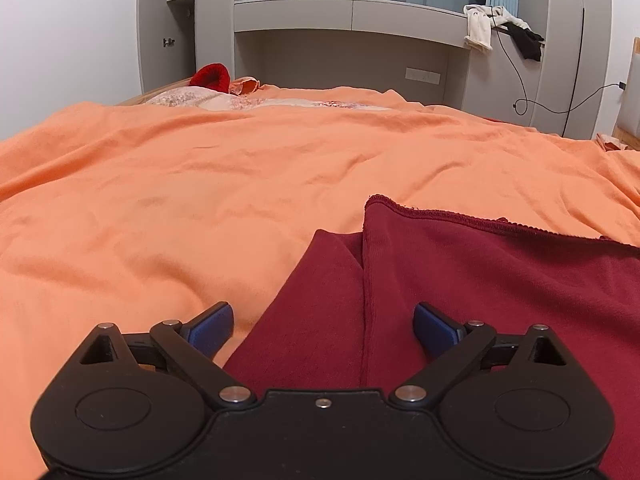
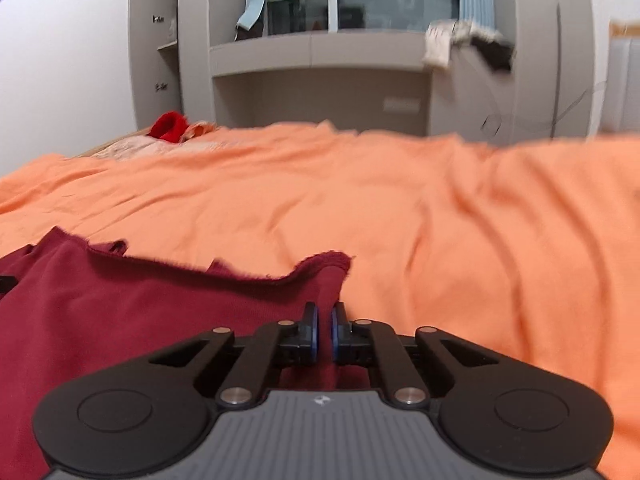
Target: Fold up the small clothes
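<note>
A dark red garment (image 1: 480, 280) lies spread on the orange bed cover (image 1: 180, 184), with a folded-in flap (image 1: 320, 280) along its left side. My left gripper (image 1: 323, 314) hovers just over that left part, jaws wide open, one blue pad (image 1: 212, 326) above the cover and the other above the cloth. In the right wrist view the same garment (image 2: 140, 304) fills the lower left, its frayed hem running across. My right gripper (image 2: 324, 316) is shut, pinching the cloth at the garment's right edge near the hem corner (image 2: 328, 264).
The orange cover stretches far ahead and to both sides, with wrinkles. A bright red item (image 1: 211, 76) and a patterned pillow (image 1: 188, 98) lie at the far left. Beyond the bed stands a grey wall unit (image 1: 340, 16) with draped clothes (image 1: 480, 26) and a dangling cable (image 1: 520, 104).
</note>
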`<state>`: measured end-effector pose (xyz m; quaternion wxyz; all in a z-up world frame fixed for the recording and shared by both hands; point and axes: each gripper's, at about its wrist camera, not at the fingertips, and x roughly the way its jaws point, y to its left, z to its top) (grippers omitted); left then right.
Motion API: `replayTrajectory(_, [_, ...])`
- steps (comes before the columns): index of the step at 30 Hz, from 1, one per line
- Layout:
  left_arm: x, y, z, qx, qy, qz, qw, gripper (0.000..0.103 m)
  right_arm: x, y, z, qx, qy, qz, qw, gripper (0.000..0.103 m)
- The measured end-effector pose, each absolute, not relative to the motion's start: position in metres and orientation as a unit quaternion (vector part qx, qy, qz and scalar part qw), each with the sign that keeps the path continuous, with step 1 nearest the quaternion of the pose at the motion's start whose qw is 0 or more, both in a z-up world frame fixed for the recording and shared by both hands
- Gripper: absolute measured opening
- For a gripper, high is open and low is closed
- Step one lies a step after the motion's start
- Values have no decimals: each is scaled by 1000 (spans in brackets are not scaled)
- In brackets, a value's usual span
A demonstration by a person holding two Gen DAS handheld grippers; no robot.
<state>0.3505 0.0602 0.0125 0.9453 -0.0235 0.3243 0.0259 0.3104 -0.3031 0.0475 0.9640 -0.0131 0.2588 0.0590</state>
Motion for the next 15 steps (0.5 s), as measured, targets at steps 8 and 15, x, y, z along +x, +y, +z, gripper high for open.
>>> replayTrajectory(8, [350, 62, 11, -20, 322, 26, 946, 98, 314, -308, 31, -19, 276, 38, 960, 8])
replayTrajectory(15, [347, 62, 11, -24, 317, 24, 948, 99, 297, -322, 41, -1, 263, 42, 964, 47])
